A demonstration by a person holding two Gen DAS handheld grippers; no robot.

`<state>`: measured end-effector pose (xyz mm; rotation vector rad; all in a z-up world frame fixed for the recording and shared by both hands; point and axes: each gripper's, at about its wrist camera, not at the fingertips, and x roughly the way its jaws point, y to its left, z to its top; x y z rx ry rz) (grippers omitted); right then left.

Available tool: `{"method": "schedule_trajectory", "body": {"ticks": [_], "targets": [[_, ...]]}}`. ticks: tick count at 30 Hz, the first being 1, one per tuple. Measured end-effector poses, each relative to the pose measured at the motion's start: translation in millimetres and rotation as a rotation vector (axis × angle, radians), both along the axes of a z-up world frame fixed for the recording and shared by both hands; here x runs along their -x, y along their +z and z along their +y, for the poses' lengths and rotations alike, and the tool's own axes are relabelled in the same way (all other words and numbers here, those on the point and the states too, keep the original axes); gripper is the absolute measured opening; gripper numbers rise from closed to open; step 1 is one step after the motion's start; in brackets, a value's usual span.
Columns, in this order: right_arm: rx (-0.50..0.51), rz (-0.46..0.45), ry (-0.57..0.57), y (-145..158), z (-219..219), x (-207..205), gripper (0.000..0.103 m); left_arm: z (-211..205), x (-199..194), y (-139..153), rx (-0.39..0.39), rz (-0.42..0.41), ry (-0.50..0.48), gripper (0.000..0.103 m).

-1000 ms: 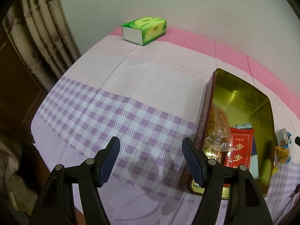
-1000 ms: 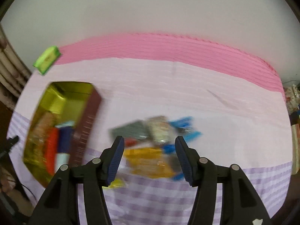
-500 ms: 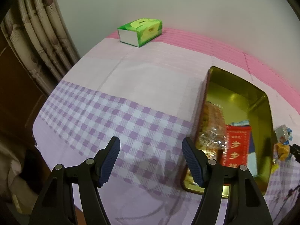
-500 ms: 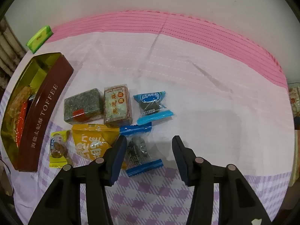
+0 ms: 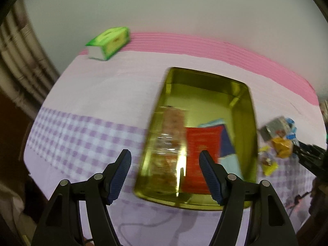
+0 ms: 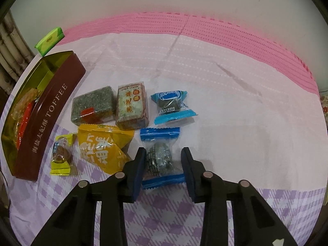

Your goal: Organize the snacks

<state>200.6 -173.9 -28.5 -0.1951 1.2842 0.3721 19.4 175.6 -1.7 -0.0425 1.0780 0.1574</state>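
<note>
Starting on the left: the green tissue box (image 5: pixel 108 42) sat at the far corner of the table with the pink and purple-checked cloth (image 5: pixel 86 110). The left gripper (image 5: pixel 164 165) hung over the near end of the gold rectangular toffee tin with maroon sides (image 5: pixel 242 94), jaws wide apart and holding nothing. Half a second before, it had been over bare checked cloth with the tin off to its right, so it had swung toward the tin; that view was pretty blurred too. Inside the tin I could make out a clear bag of golden-brown snacks (image 5: pixel 171 135), a red packet (image 5: pixel 202 151) beside it and something blue and pale at the right, too smeared to name.

Just right of the tin lay the loose pile: a small yellow-wrapped candy (image 6: pixel 61 155), a yellow-orange crinkly pouch (image 6: pixel 100 149), a clear-wrapped dark green block with a red label (image 6: pixel 93 107), a brown-edged block with a printed label (image 6: pixel 132 107) touching it, and a light blue wrapped dark sweet (image 6: pixel 173 106).

The right gripper (image 6: pixel 164 164) had dropped lower than a moment earlier and now straddled the blue-ended clear wrapper with the dark speckled ball (image 6: pixel 161 157), which lay flat on the cloth. Its jaws had narrowed a bit but weren't closed; the left pad (image 6: pixel 140 168) looked to be at the wrapper's edge, the right pad (image 6: pixel 188 170) stood clear.
</note>
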Motion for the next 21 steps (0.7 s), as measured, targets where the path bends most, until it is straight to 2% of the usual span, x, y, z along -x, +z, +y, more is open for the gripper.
{"method": "schedule_trajectory", "body": {"ticks": [6, 13, 18, 21], "targets": [[-0.010, -0.025, -0.065, 2.1, -12.4, 9.5, 0.027, -46.9, -11.3, 2.2, 0.020, 0.023, -0.108, 0.069], [-0.017, -0.018, -0.183, 5.1, -44.3, 22.6, 0.026, -94.3, -22.3, -1.5, 0.094, 0.089, -0.203, 0.069], [-0.013, 0.009, -0.252, 7.1, -65.0, 30.5, 0.026, -120.9, -27.3, -7.9, 0.163, 0.150, -0.229, 0.069], [-0.016, 0.024, -0.311, 8.1, -79.6, 35.1, 0.026, -134.3, -32.1, -11.1, 0.172, 0.174, -0.233, 0.069]]}}
